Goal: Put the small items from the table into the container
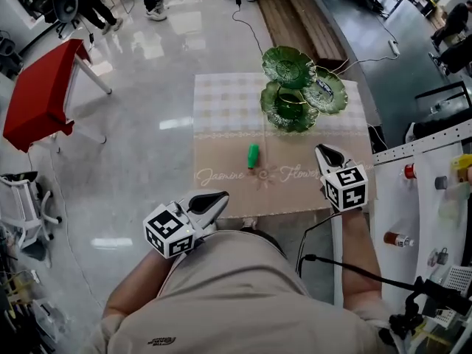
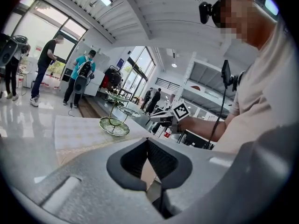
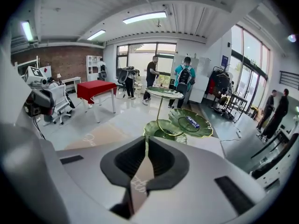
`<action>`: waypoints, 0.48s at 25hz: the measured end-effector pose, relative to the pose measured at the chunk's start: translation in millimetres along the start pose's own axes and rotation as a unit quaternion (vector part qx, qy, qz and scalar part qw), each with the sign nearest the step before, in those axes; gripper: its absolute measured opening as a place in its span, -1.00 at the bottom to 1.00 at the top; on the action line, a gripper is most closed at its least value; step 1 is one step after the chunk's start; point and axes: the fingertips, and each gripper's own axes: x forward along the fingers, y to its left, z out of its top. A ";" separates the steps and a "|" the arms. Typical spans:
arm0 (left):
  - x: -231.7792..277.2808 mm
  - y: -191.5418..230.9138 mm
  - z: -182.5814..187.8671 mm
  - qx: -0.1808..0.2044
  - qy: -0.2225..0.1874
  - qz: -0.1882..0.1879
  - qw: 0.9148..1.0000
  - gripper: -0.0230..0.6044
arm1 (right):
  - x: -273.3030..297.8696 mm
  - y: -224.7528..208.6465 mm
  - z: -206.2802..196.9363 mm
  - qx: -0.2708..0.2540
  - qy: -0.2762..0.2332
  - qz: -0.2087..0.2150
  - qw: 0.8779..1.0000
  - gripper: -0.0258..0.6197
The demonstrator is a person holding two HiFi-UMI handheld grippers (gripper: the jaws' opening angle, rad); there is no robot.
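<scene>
Both hands were up by the table (image 1: 221, 116), a tool in each. My left gripper (image 2: 147, 141) sat low by the near left corner, close in against my body. Its jaws were closed tip to tip with nothing caught between the pads. My right gripper (image 3: 146, 141) was further out over the right side of the tabletop, angled downward. Its jaws were pressed together at the tips as well, and it carried nothing.

The one loose piece I could see was a small green item (image 1: 253, 155), lying on the patterned cloth (image 1: 228, 94). It lay ahead of my left gripper and off to that gripper's right. From my right gripper it lay to the left, near but clear of the jaws, touching neither tool. I could not tell what kind of object it was.

The container, a tiered stand (image 1: 299, 87) of green leaf-shaped dishes on a thin gold stem, stood straight ahead of my right gripper, beyond its tips. From my left gripper it was well off, ahead and to the right. One of the middle dishes held a small blue item (image 3: 193, 121), resting flat in the bowl. The top dish and the lowest one showed no contents that I could make out.

Away past my left gripper stood a red table (image 1: 37, 91) on the shiny floor. Several people (image 3: 186, 80) were standing beyond the stand.
</scene>
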 end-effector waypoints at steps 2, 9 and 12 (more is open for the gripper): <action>-3.3 -2.0 -1.9 0.003 0.002 -0.009 1.000 -0.90 | -8.5 25.7 -5.3 0.016 -0.011 0.008 1.000 -0.83; -15.4 -7.7 -11.9 0.014 0.018 -0.041 0.999 -0.90 | -27.8 109.7 -28.9 0.037 -0.017 0.033 0.999 -0.83; -23.8 -8.1 -17.9 0.017 0.026 -0.051 0.998 -0.90 | -32.0 138.6 -33.5 0.040 -0.016 0.039 0.998 -0.84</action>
